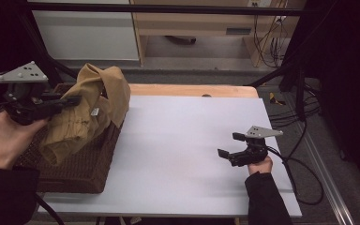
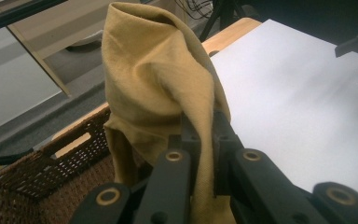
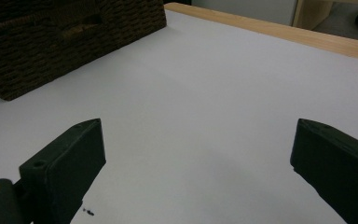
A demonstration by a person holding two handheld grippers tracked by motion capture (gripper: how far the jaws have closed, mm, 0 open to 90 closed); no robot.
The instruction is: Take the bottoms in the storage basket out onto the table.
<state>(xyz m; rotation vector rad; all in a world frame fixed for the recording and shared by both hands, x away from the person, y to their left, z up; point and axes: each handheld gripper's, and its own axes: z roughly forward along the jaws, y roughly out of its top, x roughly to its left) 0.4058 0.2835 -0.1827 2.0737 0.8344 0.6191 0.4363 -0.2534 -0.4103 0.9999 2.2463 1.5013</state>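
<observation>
Surface [image 1: 183, 154] was a bare white sheet over a wood top, so there was plenty of free room to the right of the basket, likely the laydown area. Basket [image 1: 82, 166], dark wicker, sat at the surface's left edge, just in front of our left hand, which kept the reach short. Cloth [image 1: 91, 110], mustard yellow, was bunched and lifted over the basket, its lower folds draped down onto the basket's near side; a small white tag showed mid-cloth. Our guess: we pinched a fold high to pull it clear of the rim without snagging the weave.

Left gripper [image 2: 200, 140] was held raised over the basket, jaws clenched on a fold of the cloth that ran down between them. Right gripper [image 1: 228, 146] rested low on the surface at the right, well apart from the basket, jaws spread wide with nothing between them. We read that as parked and ready to take a second corner once the cloth came across.
</observation>
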